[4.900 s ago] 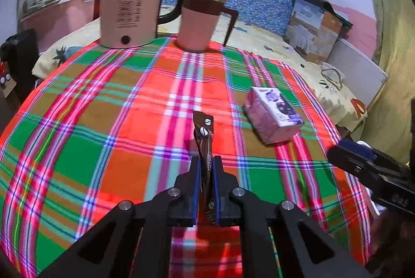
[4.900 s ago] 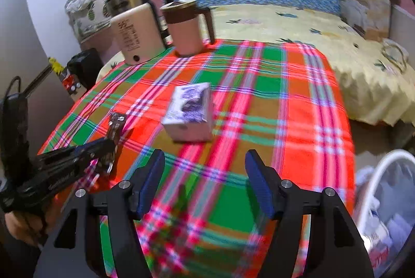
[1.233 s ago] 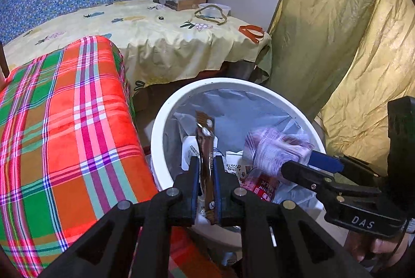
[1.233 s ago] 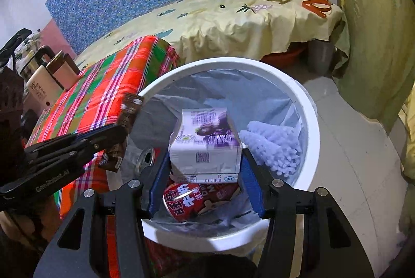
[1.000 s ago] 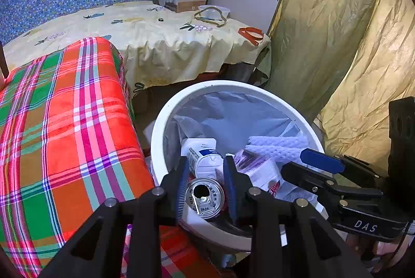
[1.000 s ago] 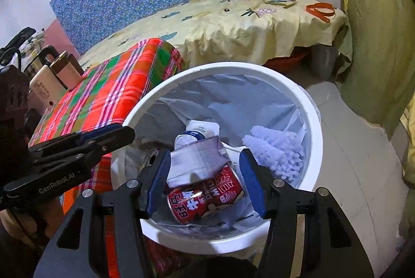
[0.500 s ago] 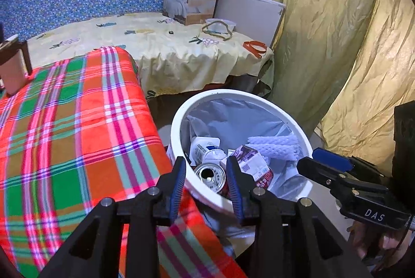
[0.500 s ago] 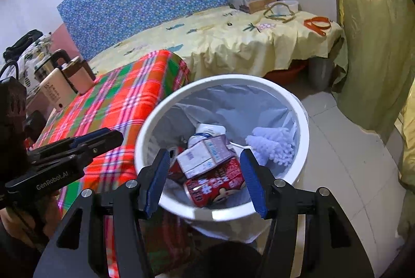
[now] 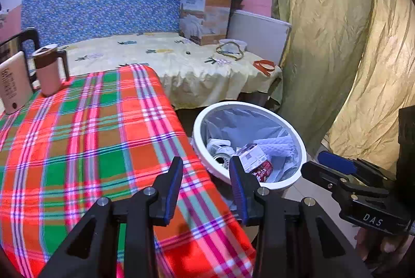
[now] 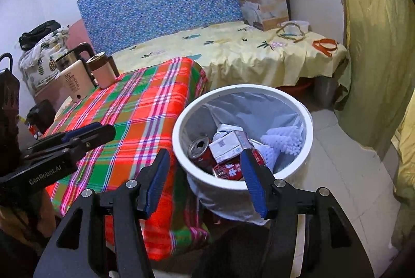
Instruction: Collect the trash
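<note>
Several trash items, a carton and cans among them, lie inside the white bin beside the plaid table. Left gripper: jaws opening, empty. Right gripper: jaws apart, empty.

White round bin beside plaid table, lined, holding carton, red cans, white brush

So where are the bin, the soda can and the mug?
bin (image 10: 179, 120): right wrist view, left of its white rim.
soda can (image 10: 198, 144): right wrist view, its open top.
mug (image 9: 50, 78): left wrist view, its pink side.
</note>
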Demonstrator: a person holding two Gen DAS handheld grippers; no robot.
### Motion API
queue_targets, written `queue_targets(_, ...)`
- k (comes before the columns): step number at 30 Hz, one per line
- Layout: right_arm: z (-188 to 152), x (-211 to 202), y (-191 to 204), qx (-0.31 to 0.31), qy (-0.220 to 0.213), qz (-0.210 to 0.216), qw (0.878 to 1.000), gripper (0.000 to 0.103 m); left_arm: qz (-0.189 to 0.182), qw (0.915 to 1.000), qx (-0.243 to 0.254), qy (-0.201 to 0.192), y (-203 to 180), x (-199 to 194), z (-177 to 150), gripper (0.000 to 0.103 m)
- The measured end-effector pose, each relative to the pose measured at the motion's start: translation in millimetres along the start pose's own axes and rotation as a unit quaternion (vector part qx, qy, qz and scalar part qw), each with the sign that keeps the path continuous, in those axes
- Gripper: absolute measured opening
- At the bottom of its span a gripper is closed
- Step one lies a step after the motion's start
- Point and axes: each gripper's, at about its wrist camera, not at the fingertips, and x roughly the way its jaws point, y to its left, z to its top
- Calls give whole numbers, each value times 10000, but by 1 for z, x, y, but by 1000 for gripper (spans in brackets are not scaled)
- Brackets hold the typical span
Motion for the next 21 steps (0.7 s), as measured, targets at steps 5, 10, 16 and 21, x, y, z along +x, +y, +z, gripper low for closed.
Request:
queue_targets(5,-7,-11,11,-144,-72,-24,9999,58,173,9998,-76,-95,6,-15,-12,38)
queue_targets(10,-14,-20,19,-271,-129,-81,9995,58,306,9993,-144,-170,9,-28,-22,38)
queue_targets(16,-20,-28,23,-328,-199,-126,9992,58,413,9988,-129,-250,9,-40,-33,38)
queue_targets(21,-23,-29,25,-327,-222,-124,9991,58,421,9988,-133,-204,8,-44,-41,38)
